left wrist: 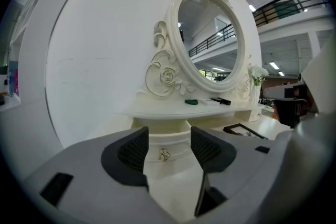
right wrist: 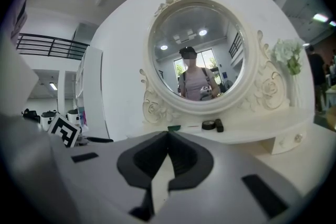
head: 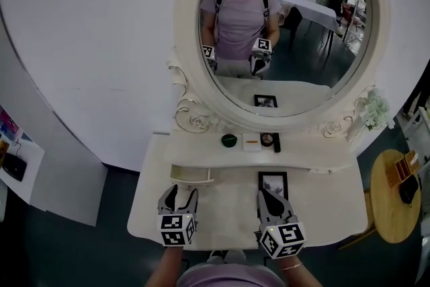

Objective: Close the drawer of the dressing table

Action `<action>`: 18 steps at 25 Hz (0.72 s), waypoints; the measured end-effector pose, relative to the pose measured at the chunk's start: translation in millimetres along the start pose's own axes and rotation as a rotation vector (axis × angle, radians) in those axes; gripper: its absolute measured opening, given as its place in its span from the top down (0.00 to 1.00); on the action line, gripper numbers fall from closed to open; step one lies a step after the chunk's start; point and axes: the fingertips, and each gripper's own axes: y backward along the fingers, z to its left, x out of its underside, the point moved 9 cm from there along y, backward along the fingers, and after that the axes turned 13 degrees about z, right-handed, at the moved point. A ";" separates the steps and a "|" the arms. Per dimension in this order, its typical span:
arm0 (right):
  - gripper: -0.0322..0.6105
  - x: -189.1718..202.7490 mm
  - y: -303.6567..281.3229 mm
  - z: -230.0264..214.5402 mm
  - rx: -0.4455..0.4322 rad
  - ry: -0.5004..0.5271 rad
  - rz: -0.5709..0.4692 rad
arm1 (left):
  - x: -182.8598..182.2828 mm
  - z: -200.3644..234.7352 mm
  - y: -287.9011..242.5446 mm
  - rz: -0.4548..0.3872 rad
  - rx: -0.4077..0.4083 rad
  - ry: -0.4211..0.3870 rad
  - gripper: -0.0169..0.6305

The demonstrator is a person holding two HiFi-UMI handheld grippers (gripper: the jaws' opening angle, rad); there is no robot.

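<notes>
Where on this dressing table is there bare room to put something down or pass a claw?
Bare: the tabletop right of the picture frame out to its edge, and the strip between that frame and the open drawer. Crowded: the middle of the shelf below the mirror, with small items.

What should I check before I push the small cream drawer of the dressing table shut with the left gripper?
1. Small cream drawer pulled out: ok, open under the cream shelf.
2. Left gripper aimed at it: ok, gold knob shows between its fingers.
3. Left gripper empty: ok, fingers apart, nothing held.
4. Contact with drawer front: not ok, cream tabletop shows between.
5. Right gripper out of the way: ok, shut, empty, near the black picture frame.
</notes>
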 end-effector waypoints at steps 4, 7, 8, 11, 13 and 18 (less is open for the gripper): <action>0.95 1.5 -3.1 -8.5 -0.008 -0.011 0.010 | 2.2 -0.3 -8.5 0.024 -0.029 0.003 0.60; 0.95 2.3 -6.0 -12.8 -0.012 -0.018 0.017 | 5.0 -0.1 -16.0 0.053 -0.046 -0.009 0.63; 0.95 2.3 -6.9 -14.1 -0.012 -0.019 0.018 | 6.0 -0.4 -18.3 0.064 -0.051 -0.013 0.63; 0.95 1.8 -9.3 -17.0 -0.014 -0.020 0.022 | 10.0 -1.2 -23.9 0.092 -0.062 -0.022 0.65; 0.95 1.0 -11.0 -18.1 -0.015 -0.018 0.025 | 12.9 -1.2 -27.0 0.110 -0.068 -0.023 0.67; 0.95 -0.5 -14.6 -21.7 -0.015 -0.014 0.028 | 22.0 0.1 -37.2 0.159 -0.079 0.005 0.71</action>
